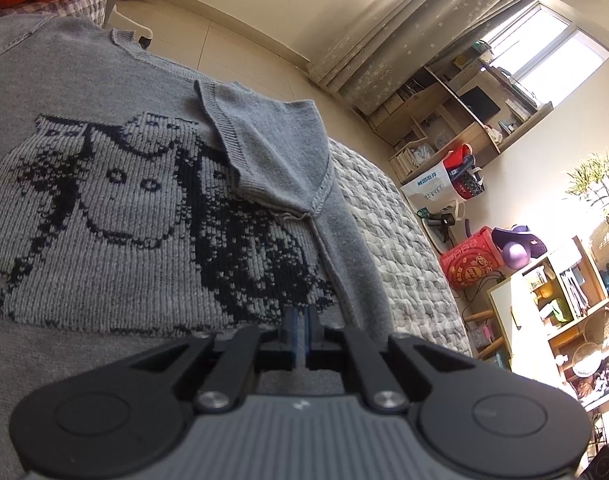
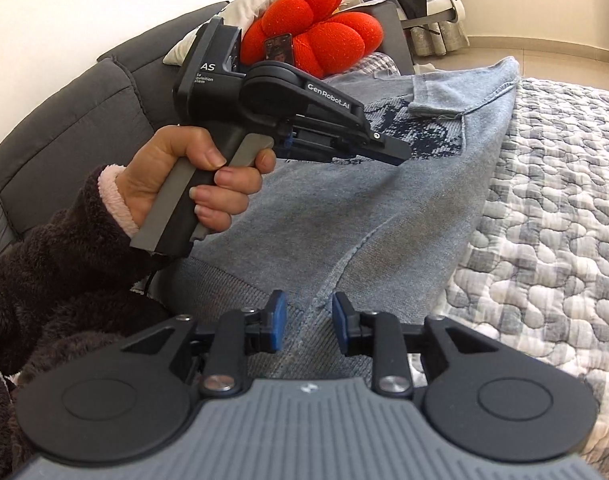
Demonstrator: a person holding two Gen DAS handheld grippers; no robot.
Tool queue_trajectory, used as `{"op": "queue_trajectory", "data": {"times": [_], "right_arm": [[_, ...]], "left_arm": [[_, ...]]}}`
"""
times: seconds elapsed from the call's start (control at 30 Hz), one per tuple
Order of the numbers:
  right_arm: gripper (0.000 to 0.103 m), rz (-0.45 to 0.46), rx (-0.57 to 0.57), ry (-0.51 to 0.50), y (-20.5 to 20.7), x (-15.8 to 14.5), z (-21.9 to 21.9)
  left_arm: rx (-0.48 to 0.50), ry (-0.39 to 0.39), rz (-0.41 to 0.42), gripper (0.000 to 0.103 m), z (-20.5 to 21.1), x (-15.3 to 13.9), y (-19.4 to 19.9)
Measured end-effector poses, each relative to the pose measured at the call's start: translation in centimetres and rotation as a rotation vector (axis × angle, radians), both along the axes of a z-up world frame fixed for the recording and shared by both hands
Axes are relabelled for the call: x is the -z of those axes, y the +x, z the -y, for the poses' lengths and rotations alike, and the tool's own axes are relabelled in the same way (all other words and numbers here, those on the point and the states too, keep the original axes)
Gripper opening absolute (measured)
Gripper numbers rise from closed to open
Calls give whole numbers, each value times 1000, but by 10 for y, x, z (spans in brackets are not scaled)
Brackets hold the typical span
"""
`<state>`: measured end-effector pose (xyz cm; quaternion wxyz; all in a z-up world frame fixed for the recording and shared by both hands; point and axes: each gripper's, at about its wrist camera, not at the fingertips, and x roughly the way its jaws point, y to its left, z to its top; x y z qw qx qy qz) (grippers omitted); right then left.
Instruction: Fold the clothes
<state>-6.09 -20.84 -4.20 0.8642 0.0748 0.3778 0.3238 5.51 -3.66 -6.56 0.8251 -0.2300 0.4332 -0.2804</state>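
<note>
A grey knit sweater (image 1: 104,200) with a dark blue woven picture lies spread on a quilted cover (image 1: 396,240). One short sleeve (image 1: 272,152) is folded in over the picture. My left gripper (image 1: 302,316) is shut, its tips just over the picture's lower edge, and I see no cloth caught between them. The right wrist view shows a hand (image 2: 196,176) holding that left gripper (image 2: 400,156) above the sweater (image 2: 344,220). My right gripper (image 2: 308,320) is open low over the sweater's near end. Its blue pads stand on either side of a raised crease without pressing it.
The quilted cover (image 2: 544,220) extends right of the sweater. A red flower-shaped cushion (image 2: 316,36) with a phone (image 2: 279,50) on it sits beyond the sweater, against a grey sofa (image 2: 64,120). Wooden shelves (image 1: 444,120), bags and boxes stand by the curtained window.
</note>
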Motion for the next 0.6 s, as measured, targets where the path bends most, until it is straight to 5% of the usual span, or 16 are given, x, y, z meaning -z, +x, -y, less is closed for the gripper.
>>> {"op": "queue_trajectory", "data": {"times": [0.3, 0.6], "right_arm": [[30, -12, 163, 23, 14, 4, 31], [30, -9, 192, 54, 23, 8, 40]], "left_arm": [[-30, -82, -21, 8, 25, 14, 41], [-61, -118, 40, 10, 49, 19, 49]]}}
